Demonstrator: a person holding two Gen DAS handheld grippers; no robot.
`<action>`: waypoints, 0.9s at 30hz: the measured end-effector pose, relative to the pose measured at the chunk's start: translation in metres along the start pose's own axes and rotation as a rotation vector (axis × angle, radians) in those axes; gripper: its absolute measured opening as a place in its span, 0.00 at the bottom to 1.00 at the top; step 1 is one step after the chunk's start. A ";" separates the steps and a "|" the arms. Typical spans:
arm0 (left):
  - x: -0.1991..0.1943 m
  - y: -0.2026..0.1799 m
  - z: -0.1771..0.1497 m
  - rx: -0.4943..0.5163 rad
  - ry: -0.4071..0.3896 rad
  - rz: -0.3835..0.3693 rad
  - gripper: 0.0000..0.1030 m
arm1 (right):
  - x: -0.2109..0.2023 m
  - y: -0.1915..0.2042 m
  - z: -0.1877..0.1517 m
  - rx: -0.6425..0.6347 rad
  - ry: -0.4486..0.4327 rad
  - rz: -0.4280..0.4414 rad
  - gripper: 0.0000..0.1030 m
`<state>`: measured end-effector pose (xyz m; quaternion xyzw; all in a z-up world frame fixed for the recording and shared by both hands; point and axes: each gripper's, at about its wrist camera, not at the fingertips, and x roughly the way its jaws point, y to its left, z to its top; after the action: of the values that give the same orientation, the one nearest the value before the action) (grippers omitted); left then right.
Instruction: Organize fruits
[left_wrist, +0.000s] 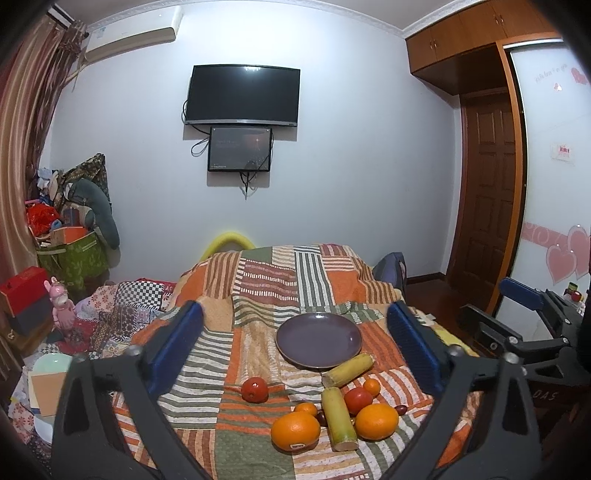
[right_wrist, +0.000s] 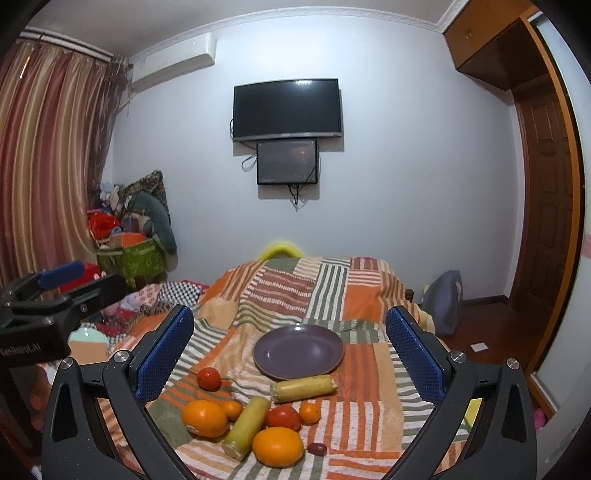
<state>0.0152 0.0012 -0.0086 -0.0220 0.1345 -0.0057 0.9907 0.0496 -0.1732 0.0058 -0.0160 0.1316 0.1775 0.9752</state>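
An empty purple plate (left_wrist: 318, 339) (right_wrist: 298, 351) sits on a striped patchwork cloth. In front of it lie two large oranges (left_wrist: 295, 431) (right_wrist: 204, 418), a second one (left_wrist: 376, 421) (right_wrist: 277, 446), two small tangerines, two tomatoes (left_wrist: 255, 389) (right_wrist: 208, 378), two yellow-green sugarcane pieces (left_wrist: 338, 419) (right_wrist: 246, 426) and small dark red dates. My left gripper (left_wrist: 295, 354) is open and empty above the fruit. My right gripper (right_wrist: 291, 354) is open and empty, also above the fruit.
The cloth-covered table (right_wrist: 365, 373) drops off at its right and far edges. A cluttered bed with patterned fabric (left_wrist: 110, 314) lies left. A green storage box (left_wrist: 70, 258) stands in the far left corner. A door (left_wrist: 487, 206) is on the right.
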 end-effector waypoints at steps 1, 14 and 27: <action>0.002 0.001 -0.001 0.006 0.012 0.001 0.86 | 0.002 -0.001 -0.001 0.001 0.010 0.013 1.00; 0.064 0.012 -0.040 0.064 0.269 -0.037 0.81 | 0.036 -0.013 -0.035 -0.026 0.251 0.128 0.65; 0.115 0.006 -0.104 0.127 0.539 -0.108 0.81 | 0.076 -0.014 -0.089 0.003 0.496 0.190 0.65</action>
<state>0.0979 0.0005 -0.1398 0.0352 0.3913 -0.0726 0.9167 0.1005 -0.1675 -0.1002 -0.0452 0.3678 0.2585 0.8921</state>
